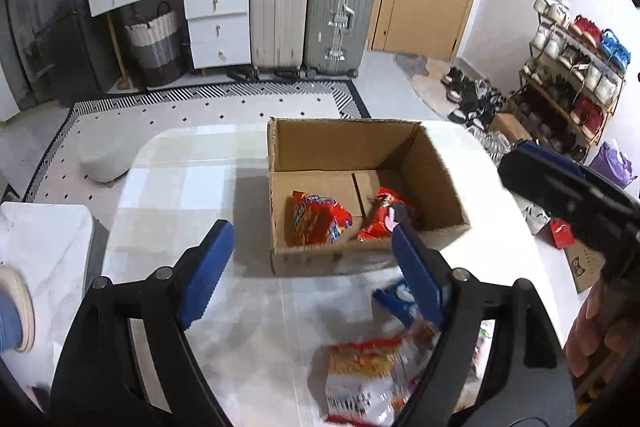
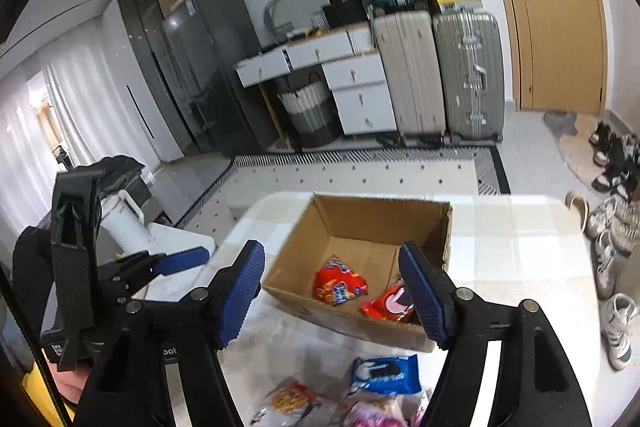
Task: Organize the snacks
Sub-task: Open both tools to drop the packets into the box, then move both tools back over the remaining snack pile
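The cardboard box (image 1: 360, 187) stands open on the counter (image 1: 192, 187) and serves as your landmark. Inside it, two red snack bags lie on the floor of the box: one red bag (image 1: 318, 223) toward the left wall, the other red packet (image 1: 380, 221) just beside it on the right. Your left claw (image 1: 310, 265) hovers in front of the box, jaws apart, gripping nothing. Your right claw (image 2: 332, 291) also hovers in front of the box, jaws apart and empty. In front of the box, a blue cookie pack (image 2: 384, 373) and an orange snack bag (image 2: 294, 399) lie on the counter.
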{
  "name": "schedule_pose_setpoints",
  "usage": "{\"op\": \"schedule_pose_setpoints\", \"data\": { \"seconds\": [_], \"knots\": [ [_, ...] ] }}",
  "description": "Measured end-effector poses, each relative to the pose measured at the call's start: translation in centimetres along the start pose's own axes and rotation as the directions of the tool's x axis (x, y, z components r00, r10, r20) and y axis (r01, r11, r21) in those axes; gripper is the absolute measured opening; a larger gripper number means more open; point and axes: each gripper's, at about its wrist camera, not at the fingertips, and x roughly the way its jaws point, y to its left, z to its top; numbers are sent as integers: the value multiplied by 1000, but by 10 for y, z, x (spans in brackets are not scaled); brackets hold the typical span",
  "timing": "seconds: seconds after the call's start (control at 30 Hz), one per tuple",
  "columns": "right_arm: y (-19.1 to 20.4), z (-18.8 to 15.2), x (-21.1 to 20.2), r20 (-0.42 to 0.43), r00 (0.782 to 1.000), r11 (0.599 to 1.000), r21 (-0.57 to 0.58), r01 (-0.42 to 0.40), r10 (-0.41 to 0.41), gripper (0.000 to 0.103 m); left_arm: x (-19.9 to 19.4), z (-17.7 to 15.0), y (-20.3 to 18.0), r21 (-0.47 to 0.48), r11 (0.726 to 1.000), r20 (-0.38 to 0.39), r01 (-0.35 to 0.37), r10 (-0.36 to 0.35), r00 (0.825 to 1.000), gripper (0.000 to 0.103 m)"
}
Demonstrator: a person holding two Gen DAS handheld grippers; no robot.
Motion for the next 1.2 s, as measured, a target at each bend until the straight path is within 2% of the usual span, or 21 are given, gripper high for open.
{"op": "schedule_pose_setpoints", "data": {
  "seconds": [0.13,0.3,0.5,0.7,0.77,0.8,0.83,0.93,1.07,1.2],
  "knots": [
    [24,-5,-43,59,998,1000,-19,-17,19,87,-50,-19,-4,-8,1000,44,9,-8,999,80],
    [57,-21,-102,142,989,998,-62,-19,28,97,-108,-41,-10,-13,1000,102,28,-26,994,80],
    [89,-49,-156,193,978,993,-98,-63,81,101,-185,-81,-20,9,1000,198,5,-6,980,84],
    [108,-85,-198,221,971,993,-91,-76,95,101,-248,-125,-22,8,1000,249,-28,25,968,88],
    [112,-100,-210,235,967,993,-87,-76,95,101,-265,-140,-20,-10,1000,271,-25,26,962,92],
    [113,-108,-217,245,965,994,-84,-71,90,101,-272,-147,-20,-17,1000,279,-23,27,960,101],
    [114,-116,-224,254,964,995,-82,-56,75,101,-283,-157,-20,-25,999,296,-21,27,955,102],
    [119,-140,-239,277,960,996,-89,-16,40,102,-301,-181,-19,-30,999,333,-33,41,942,102],
    [117,-167,-249,289,957,995,-96,20,9,102,-308,-217,-16,-35,999,332,-28,38,942,102],
    [110,-195,-252,292,956,996,-81,38,-13,102,-298,-252,-12,-42,999,308,-27,39,951,102]
  ]
}}
